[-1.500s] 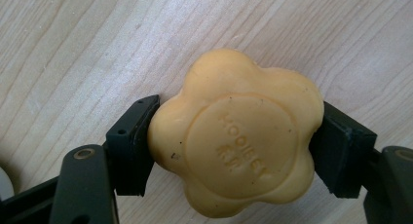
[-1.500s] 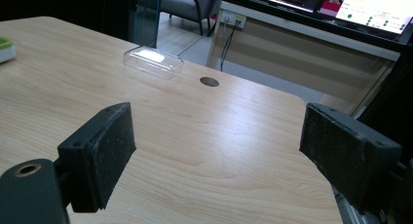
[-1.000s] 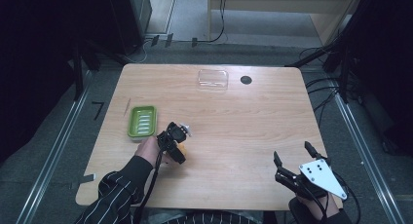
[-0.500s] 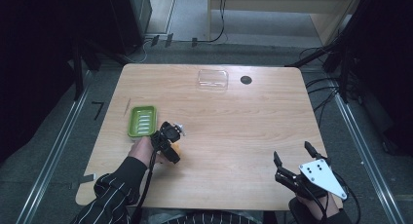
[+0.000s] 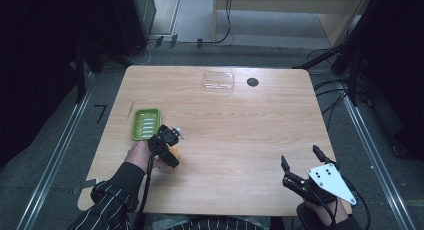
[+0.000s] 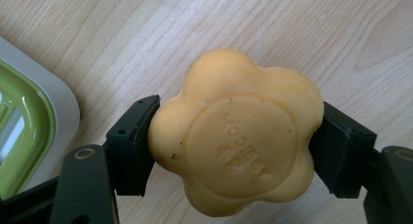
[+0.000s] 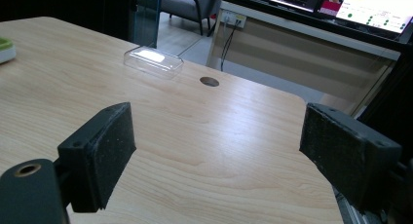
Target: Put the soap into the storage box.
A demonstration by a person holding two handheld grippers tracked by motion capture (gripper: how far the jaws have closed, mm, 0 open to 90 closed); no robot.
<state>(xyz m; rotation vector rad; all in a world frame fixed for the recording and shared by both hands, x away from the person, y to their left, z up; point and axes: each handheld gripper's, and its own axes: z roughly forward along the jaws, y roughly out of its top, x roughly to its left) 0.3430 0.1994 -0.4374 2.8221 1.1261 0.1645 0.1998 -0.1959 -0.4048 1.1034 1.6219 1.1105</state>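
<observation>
Nearest the person's edge of the wooden table (image 5: 240,135), at its right corner: right gripper (image 5: 302,165), held by a hand at the edge, grey three-cornered plate on top, cable trailing. Jaws spread wide with nothing between them; in the right gripper view (image 7: 214,151) bare wood lies between the two black pads.

Near the left edge, a little farther in: left gripper (image 5: 172,149), held by a hand (image 5: 139,155) coming from a striped sleeve (image 5: 107,202). Jaws clenched on a yellow-orange soap bar (image 6: 236,131), flower-shaped with rounded lobes and a round embossed centre bearing raised lettering too soft to read fully. One pad presses each side of the bar. In the high view the soap (image 5: 176,152) shows as a small yellow patch under the gripper, just above or on the table; contact with the wood cannot be told.

Just beyond the left gripper, toward the left edge: green soap dish (image 5: 146,123), rectangular, ribbed inside, lying flat. In the left gripper view its pale rim and green inside (image 6: 29,131) sit just beside the held soap, apart from it.

Beside the dish, nearer the left edge: thin stick-like item (image 5: 132,109), too small to identify.

Toward the far edge, near the middle: clear plastic lid or box (image 5: 218,81), rectangular, lying flat; in the right gripper view (image 7: 153,61) it catches light.

Just beside it, toward the far right corner: round dark hole in the tabletop (image 5: 252,82).
</observation>
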